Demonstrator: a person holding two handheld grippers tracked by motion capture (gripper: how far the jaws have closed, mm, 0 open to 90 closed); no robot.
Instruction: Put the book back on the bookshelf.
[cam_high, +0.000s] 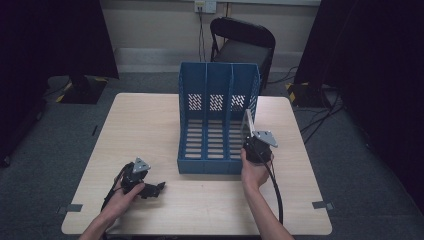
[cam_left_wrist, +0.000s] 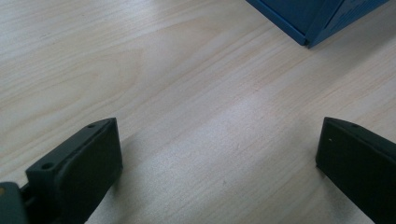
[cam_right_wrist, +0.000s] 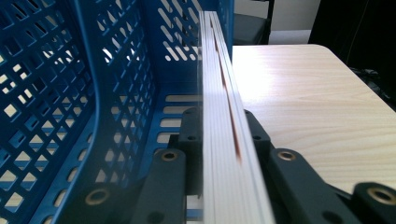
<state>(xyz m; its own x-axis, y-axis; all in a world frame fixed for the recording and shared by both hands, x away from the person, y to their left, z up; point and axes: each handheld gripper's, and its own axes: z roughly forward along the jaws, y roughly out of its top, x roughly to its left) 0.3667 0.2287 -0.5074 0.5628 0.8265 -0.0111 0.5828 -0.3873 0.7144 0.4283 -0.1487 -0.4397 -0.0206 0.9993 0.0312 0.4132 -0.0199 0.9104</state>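
The thin booklet (cam_right_wrist: 219, 116) stands on edge, pinched between the jaws of the right gripper (cam_right_wrist: 219, 154), just at the right-hand compartment of the blue file rack (cam_high: 218, 117), near its front right corner. Seen along the jaws, its pages ride almost against the rack's perforated outer wall. That is where I'd expect trouble: if it tilts, the lower corner could catch the front lip or the wall's slots, and the pages (they look loose and floppy) might buckle or fan out. A push against the light rack could also slide it across the wooden table (cam_high: 150, 125), since nothing steadies it.

The left gripper (cam_high: 159, 188) rests low on the table near the rack's front left corner, jaws spread wide with nothing between them.

The booklet's bottom edge is hidden behind the jaws, so I can't say whether it sits inside the compartment or outside the wall. Its cover is unreadable edge-on.
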